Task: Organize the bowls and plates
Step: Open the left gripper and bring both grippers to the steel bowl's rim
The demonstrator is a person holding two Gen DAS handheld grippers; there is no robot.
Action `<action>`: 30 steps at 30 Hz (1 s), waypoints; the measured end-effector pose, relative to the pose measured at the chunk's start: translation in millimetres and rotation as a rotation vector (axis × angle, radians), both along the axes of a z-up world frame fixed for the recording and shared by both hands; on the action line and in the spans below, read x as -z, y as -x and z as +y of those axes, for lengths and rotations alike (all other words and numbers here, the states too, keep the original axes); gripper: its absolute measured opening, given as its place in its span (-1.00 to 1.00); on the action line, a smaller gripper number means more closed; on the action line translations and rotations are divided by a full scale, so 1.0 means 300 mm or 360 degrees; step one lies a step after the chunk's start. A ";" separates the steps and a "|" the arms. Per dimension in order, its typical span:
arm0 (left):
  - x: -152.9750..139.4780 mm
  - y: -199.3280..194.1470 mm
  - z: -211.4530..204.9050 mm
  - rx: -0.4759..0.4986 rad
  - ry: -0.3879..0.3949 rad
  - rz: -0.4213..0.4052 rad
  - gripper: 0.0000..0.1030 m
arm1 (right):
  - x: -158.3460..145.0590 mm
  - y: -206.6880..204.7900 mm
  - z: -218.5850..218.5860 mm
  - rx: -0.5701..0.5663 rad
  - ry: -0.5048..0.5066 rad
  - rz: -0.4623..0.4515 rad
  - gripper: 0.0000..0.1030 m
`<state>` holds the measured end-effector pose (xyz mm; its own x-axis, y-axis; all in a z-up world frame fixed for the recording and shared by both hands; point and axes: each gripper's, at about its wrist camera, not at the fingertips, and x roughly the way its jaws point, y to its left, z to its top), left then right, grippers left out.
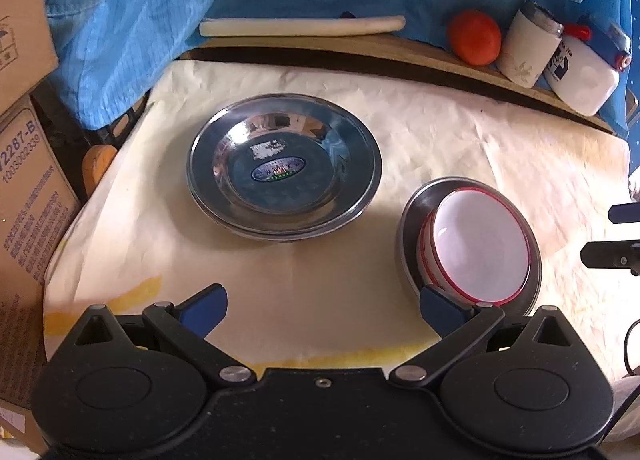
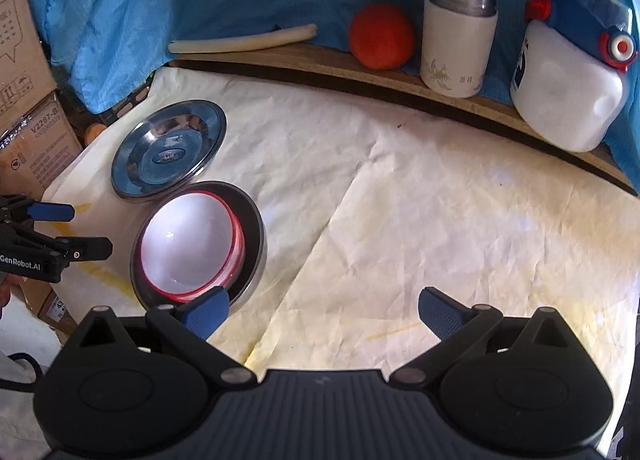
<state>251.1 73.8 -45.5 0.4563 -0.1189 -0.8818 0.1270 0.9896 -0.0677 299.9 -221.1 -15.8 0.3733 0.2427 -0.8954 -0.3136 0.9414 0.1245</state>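
A stack of steel plates (image 1: 284, 168) with an oval sticker sits on the cream cloth, also seen at the left in the right wrist view as steel plates (image 2: 170, 148). Beside it, white red-rimmed bowls (image 1: 480, 244) are nested inside a steel bowl (image 1: 412, 212); the same white bowls (image 2: 188, 236) rest in the steel bowl (image 2: 254, 220). My left gripper (image 1: 322, 310) is open, near the table's front edge, its right finger close to the bowl stack. My right gripper (image 2: 324, 312) is open over bare cloth, its left finger by the bowls.
On a wooden ledge (image 2: 320, 60) at the back stand an orange ball (image 2: 380, 36), a cream canister (image 2: 458, 36), a white jug (image 2: 568, 100) and a pale roll (image 2: 240, 42). Blue fabric (image 1: 160, 0) hangs behind. Cardboard boxes (image 1: 28, 188) stand left.
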 end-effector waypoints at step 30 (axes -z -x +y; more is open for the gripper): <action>0.070 -0.095 -0.056 0.0101 -0.0054 0.0116 0.98 | 0.084 -0.109 0.039 -0.0095 0.0022 0.0084 0.99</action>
